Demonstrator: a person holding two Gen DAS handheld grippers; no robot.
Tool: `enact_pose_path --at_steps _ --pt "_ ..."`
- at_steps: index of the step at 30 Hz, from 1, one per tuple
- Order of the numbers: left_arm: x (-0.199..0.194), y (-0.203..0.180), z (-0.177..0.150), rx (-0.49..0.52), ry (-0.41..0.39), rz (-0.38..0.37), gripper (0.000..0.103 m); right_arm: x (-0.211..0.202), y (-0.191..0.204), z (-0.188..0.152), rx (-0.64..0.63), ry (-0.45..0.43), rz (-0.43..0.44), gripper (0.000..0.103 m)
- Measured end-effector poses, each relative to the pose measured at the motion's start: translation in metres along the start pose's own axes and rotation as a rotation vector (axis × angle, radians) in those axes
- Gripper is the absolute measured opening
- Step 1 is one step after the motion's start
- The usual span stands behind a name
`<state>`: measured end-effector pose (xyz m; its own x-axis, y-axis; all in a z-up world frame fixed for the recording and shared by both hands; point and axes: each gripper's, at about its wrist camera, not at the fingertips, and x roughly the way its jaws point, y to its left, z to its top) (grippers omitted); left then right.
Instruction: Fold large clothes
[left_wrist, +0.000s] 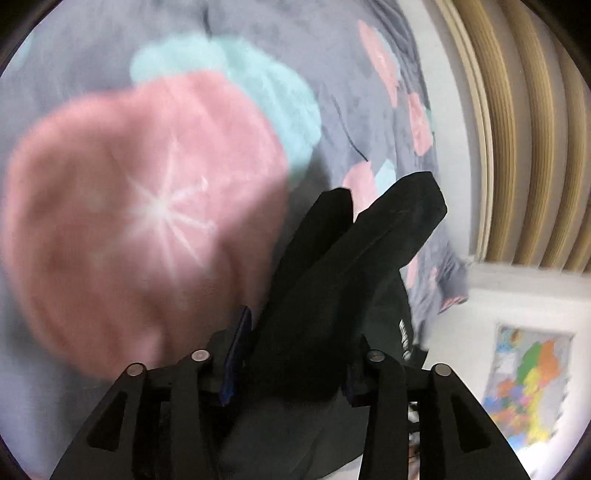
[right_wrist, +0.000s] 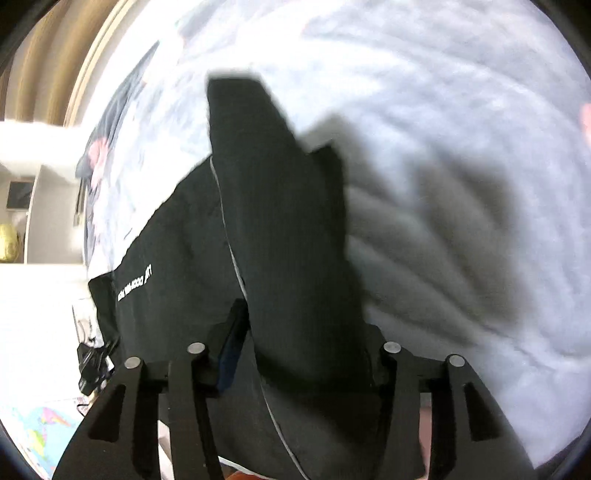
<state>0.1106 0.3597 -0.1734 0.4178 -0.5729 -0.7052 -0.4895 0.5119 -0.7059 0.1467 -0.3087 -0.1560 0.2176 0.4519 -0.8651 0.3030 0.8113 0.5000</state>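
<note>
A black garment (left_wrist: 354, 251) with small white lettering is held up over a bed. My left gripper (left_wrist: 295, 354) is shut on a bunched fold of it, which sticks out past the fingers. My right gripper (right_wrist: 306, 350) is shut on another part of the same black garment (right_wrist: 266, 221), whose cloth hangs to the left with the white lettering and a thin white cord showing. The fingertips of both grippers are hidden by cloth.
The bed below has a grey cover (left_wrist: 74, 74) with big pink and teal prints, and a pale grey part (right_wrist: 443, 184) under the right gripper. Tan curtains (left_wrist: 524, 129) hang beyond the bed. A white shelf (right_wrist: 37, 162) and a coloured map (left_wrist: 528, 387) are at the side.
</note>
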Motion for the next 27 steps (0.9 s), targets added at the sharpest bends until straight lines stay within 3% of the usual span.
enact_pose_path --at_steps 4,7,9,12,14,16,18,22,27 --pt "-0.042 -0.029 -0.007 0.127 -0.073 0.090 0.049 -0.051 0.003 -0.017 -0.024 -0.089 -0.122 0.064" --pt "-0.060 -0.068 -0.021 0.279 -0.140 0.150 0.053 -0.081 0.017 -0.029 -0.053 -0.142 -0.149 0.067" --pt "-0.059 -0.093 -0.031 0.352 -0.144 0.133 0.056 -0.088 0.030 -0.029 -0.084 -0.160 -0.144 0.075" --pt "-0.035 -0.120 -0.055 0.452 -0.085 0.128 0.060 -0.058 0.077 -0.045 -0.181 -0.118 -0.146 0.077" --pt "0.004 -0.132 -0.076 0.536 -0.024 0.230 0.060 -0.030 0.102 -0.051 -0.252 -0.084 -0.197 0.077" --pt "0.035 -0.127 -0.089 0.578 0.024 0.347 0.060 0.004 0.116 -0.061 -0.321 -0.046 -0.310 0.077" --pt "0.071 -0.109 -0.094 0.568 0.076 0.434 0.060 0.044 0.121 -0.073 -0.359 0.010 -0.381 0.077" --pt "0.089 -0.097 -0.080 0.503 0.077 0.439 0.063 0.085 0.124 -0.080 -0.427 0.029 -0.479 0.083" --pt "0.072 -0.109 -0.085 0.545 0.073 0.448 0.063 0.081 0.118 -0.069 -0.323 0.061 -0.433 0.085"
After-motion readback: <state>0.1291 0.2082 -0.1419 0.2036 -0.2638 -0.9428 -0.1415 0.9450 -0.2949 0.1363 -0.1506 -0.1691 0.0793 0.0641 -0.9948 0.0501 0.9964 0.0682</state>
